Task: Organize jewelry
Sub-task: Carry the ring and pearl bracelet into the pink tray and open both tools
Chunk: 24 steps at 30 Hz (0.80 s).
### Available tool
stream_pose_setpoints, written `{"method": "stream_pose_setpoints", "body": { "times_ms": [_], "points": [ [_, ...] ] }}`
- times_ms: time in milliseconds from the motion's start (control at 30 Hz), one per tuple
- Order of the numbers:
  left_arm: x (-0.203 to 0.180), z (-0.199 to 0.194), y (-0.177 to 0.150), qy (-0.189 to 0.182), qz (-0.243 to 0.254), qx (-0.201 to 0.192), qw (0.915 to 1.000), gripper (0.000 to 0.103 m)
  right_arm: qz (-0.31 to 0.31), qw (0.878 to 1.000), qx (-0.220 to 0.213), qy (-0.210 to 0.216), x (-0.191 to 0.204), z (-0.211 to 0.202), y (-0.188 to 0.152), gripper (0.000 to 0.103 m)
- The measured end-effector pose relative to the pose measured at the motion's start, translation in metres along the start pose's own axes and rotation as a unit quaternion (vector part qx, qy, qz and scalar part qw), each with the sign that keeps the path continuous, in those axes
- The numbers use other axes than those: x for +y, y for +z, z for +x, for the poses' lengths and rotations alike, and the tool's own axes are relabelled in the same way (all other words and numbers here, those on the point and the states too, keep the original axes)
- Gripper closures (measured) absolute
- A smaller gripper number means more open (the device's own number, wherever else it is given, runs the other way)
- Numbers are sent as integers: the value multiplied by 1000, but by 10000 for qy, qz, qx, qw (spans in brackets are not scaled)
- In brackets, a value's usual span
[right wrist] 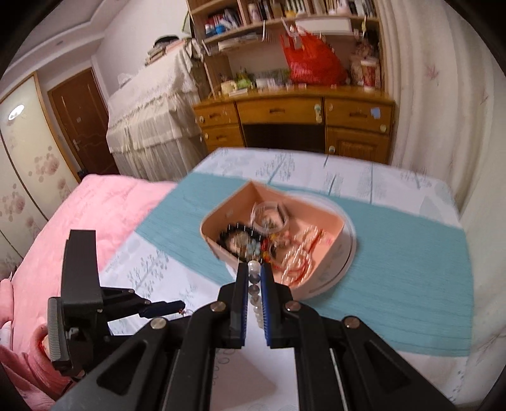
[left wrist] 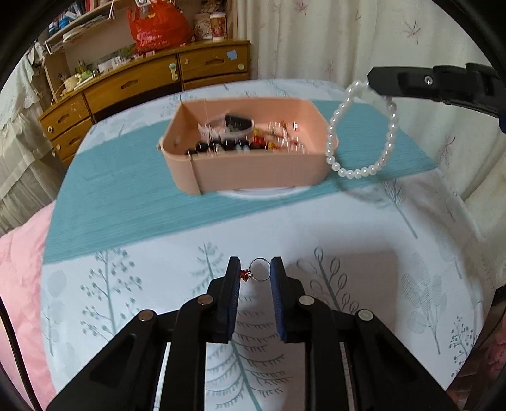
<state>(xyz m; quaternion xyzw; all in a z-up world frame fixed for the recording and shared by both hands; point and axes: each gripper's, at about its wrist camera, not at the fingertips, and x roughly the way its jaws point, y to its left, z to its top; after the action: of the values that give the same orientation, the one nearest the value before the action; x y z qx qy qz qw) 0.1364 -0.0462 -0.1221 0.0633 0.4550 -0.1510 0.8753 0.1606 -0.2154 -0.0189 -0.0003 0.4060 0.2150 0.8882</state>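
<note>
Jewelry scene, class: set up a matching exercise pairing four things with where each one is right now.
Things:
1. pearl bracelet
2. ring
3. pink box
4. red bag

Places:
A. on the wooden dresser
B. between the fingers of the left gripper
C. on the teal mat
D. hanging from the right gripper

Pairs: 1-D, 2-B, 3-C, 4-A
</note>
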Motion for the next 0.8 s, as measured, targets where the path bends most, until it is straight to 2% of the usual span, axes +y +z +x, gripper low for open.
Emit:
{"method": "stream_pose_setpoints", "body": {
  "times_ms": [133, 267, 500, 633, 667, 733, 767, 800],
  "points": [
    [4, -15, 20, 66, 110, -261, 9996, 86, 76, 9992, -353, -155, -6, -17, 19, 96],
    [12, -26, 46, 273, 122, -550, 9980, 86, 94, 9984, -510, -218, -9, -21, 35, 96],
    [27, -32, 90, 387, 49, -983, 9944, 86, 63, 9985, -450, -317, -10, -7, 47, 96],
    [37, -23, 111, 182, -174, -996, 9947, 86, 152, 9985, -393, -358, -12, 0, 43, 96],
    [39, -18, 117, 88, -225, -991, 9948, 81, 183, 9986, -378, -332, -14, 2, 43, 95],
    [40, -10, 125, 125, -318, -823, 9960, 40, 252, 9986, -341, -327, -15, 6, 42, 95],
    [39, -7, 128, 238, -382, -753, 9961, 11, 296, 9987, -267, -318, -16, 11, 43, 95],
    [40, -5, 129, 319, -442, -722, 9959, 8, 331, 9987, -213, -319, -17, 13, 42, 91]
  ]
}}
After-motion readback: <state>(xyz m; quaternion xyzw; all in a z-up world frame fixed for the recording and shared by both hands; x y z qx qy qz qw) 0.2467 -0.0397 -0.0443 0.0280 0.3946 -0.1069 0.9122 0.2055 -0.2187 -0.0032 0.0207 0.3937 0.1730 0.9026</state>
